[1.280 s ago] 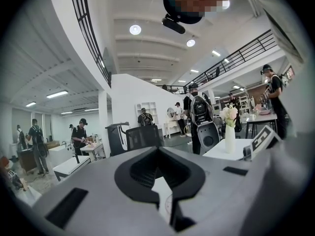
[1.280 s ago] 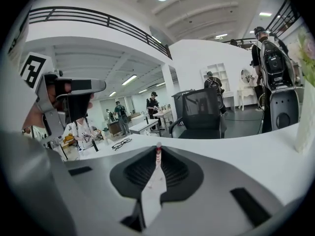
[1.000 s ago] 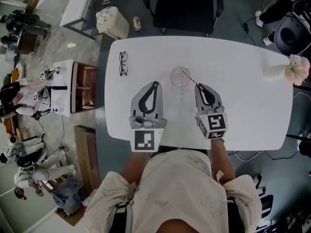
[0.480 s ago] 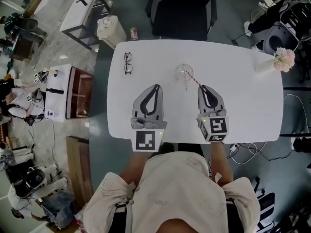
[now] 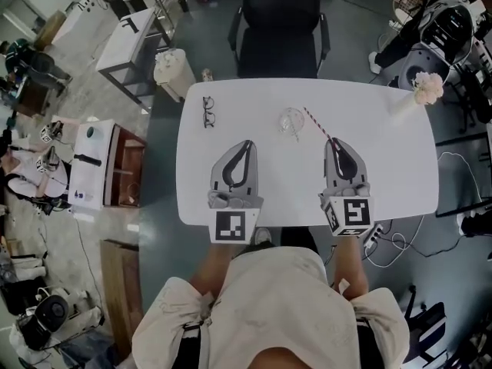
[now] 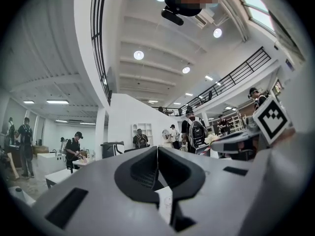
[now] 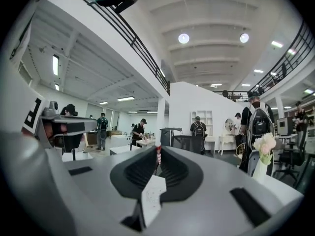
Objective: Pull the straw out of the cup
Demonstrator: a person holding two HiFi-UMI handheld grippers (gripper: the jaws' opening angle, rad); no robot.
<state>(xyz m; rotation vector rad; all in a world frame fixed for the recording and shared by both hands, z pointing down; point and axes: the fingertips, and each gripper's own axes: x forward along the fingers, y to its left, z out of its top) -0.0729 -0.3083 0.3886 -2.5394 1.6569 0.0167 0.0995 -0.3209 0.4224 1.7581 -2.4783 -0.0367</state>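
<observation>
A clear cup (image 5: pixel 291 121) stands on the white table (image 5: pixel 384 156), towards its far side. My right gripper (image 5: pixel 336 141) is shut on the near end of a red-and-white striped straw (image 5: pixel 317 122). The straw slants up-left, and its far end shows just beside the cup's right rim. In the right gripper view the striped straw (image 7: pixel 158 155) is pinched between the closed jaws of that gripper (image 7: pixel 158 149), held level above the table. My left gripper (image 5: pixel 246 142) hovers left of the cup, jaws together and empty, its tips (image 6: pixel 157 148) meeting in a line.
Folded glasses (image 5: pixel 209 111) lie at the table's far left. A vase of pale flowers (image 5: pixel 425 88) stands at the far right corner. A black chair (image 5: pixel 280 29) sits behind the table. Other desks, chairs and people fill the room beyond.
The right gripper has lifted and drawn back to the right with the straw, whose far end has left the cup's middle for its right rim. The left gripper has risen too.
</observation>
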